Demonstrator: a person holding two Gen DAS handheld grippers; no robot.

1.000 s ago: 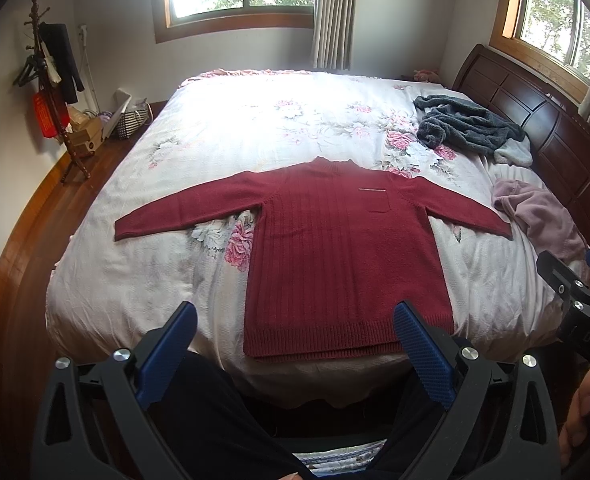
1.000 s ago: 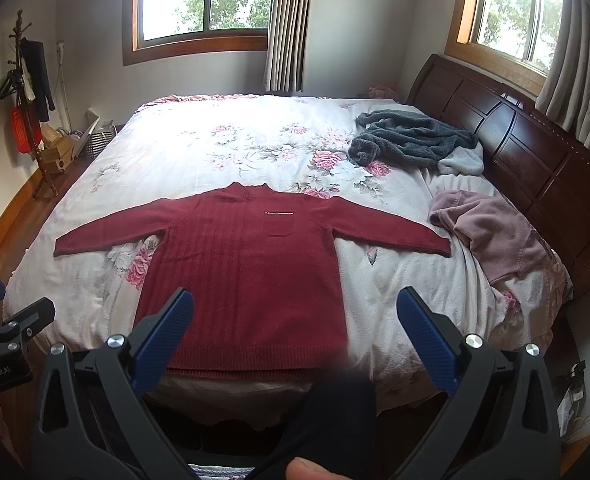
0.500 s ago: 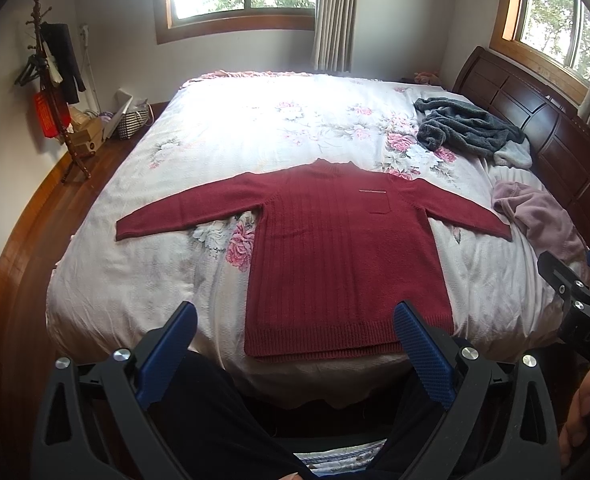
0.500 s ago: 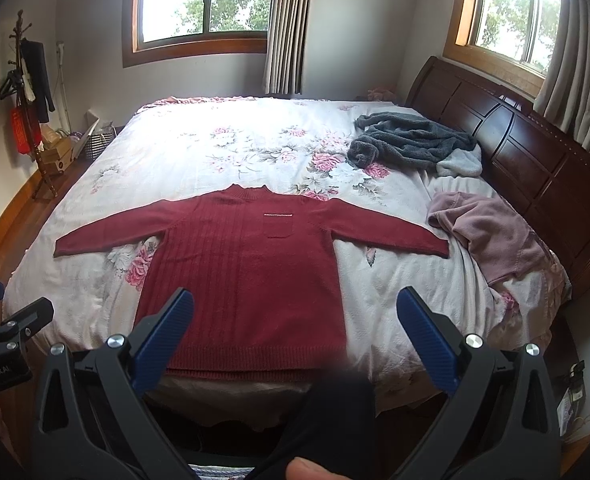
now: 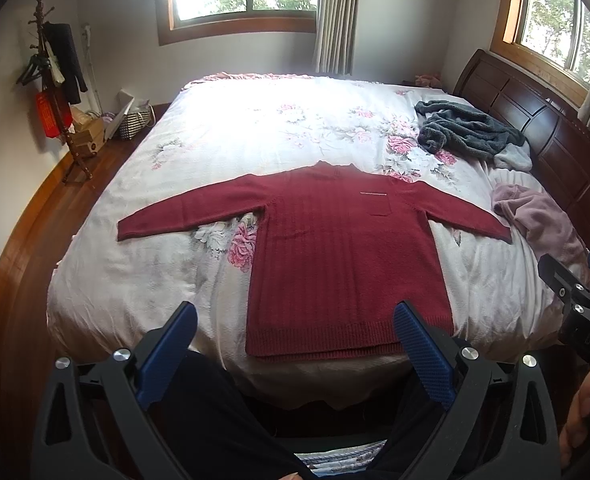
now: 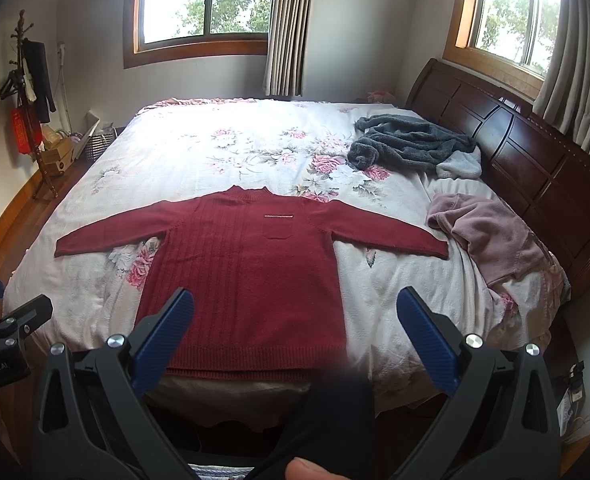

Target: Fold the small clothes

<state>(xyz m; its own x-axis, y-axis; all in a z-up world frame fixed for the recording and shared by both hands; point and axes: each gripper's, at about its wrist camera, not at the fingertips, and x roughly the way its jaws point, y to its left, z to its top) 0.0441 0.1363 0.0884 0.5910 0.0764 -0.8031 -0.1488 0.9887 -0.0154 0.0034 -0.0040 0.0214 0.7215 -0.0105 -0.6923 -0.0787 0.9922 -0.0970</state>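
Red sweater [image 5: 347, 264] lies flat, front up, at centre frame on the floral bedspread [image 5: 255, 128], both sleeves spread out to the sides, hem at the near edge of the bed. No fold made yet.

Left gripper [image 5: 295, 332]: jaws wide apart, empty, held back off the bed with the hem between its blue pads in the lower frame. Right gripper [image 6: 295, 320]: likewise wide and empty, short of the hem.

Step in hand, as I judge it: approach for the first fold. My plan is to take one cuff per gripper, pinching only the knit and not the bedspread beneath, then lay each sleeve across the chest.

Grey garment [image 6: 411, 144] and pink garment [image 6: 491, 232] sit at right, well apart from the body; pink one is near the right cuff, so I must avoid snagging it.
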